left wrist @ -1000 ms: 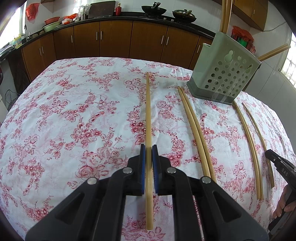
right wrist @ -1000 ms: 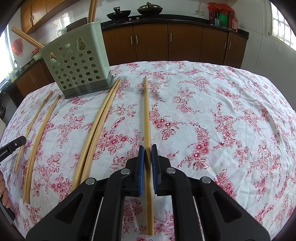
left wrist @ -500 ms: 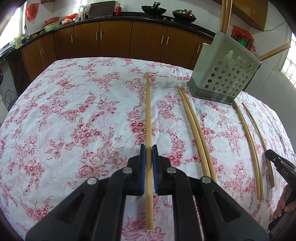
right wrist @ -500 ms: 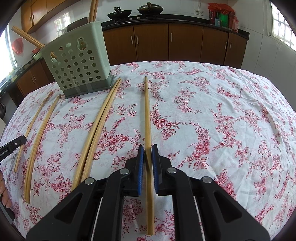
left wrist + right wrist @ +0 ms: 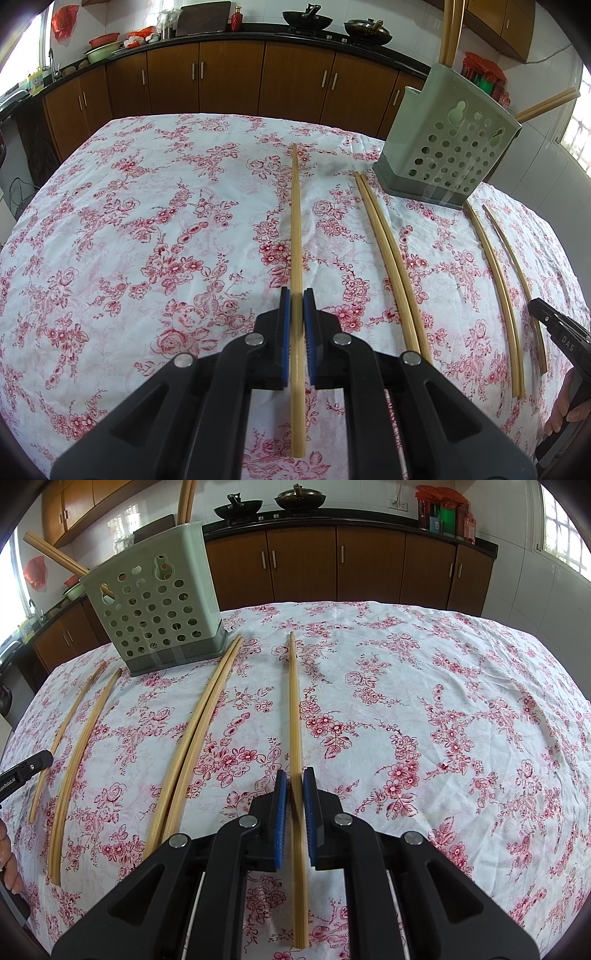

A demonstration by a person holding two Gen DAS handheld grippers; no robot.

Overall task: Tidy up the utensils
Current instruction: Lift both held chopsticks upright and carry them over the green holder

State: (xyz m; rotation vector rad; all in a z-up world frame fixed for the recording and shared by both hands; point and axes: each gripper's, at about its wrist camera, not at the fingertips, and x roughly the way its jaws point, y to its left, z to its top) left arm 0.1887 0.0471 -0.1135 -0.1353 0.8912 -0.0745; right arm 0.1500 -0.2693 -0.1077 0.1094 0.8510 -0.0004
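Each gripper's jaws are pressed onto a chopstick. The left gripper [image 5: 297, 314] pinches its chopstick [image 5: 296, 229] well back from the tip, as does the right gripper [image 5: 295, 794] with its own chopstick [image 5: 294, 701]; both sticks run forward from the jaws along the flowered tabletop [image 5: 147, 240]. The holder [image 5: 447, 147] stands ahead and to the right of the left jaws, ahead and to the left of the right ones. With so much length ahead of the pads, a stick could pivot in the grip on lifting, or strike the holder's rim. The loose pair [image 5: 192, 746] beside the right jaws could be knocked aside.
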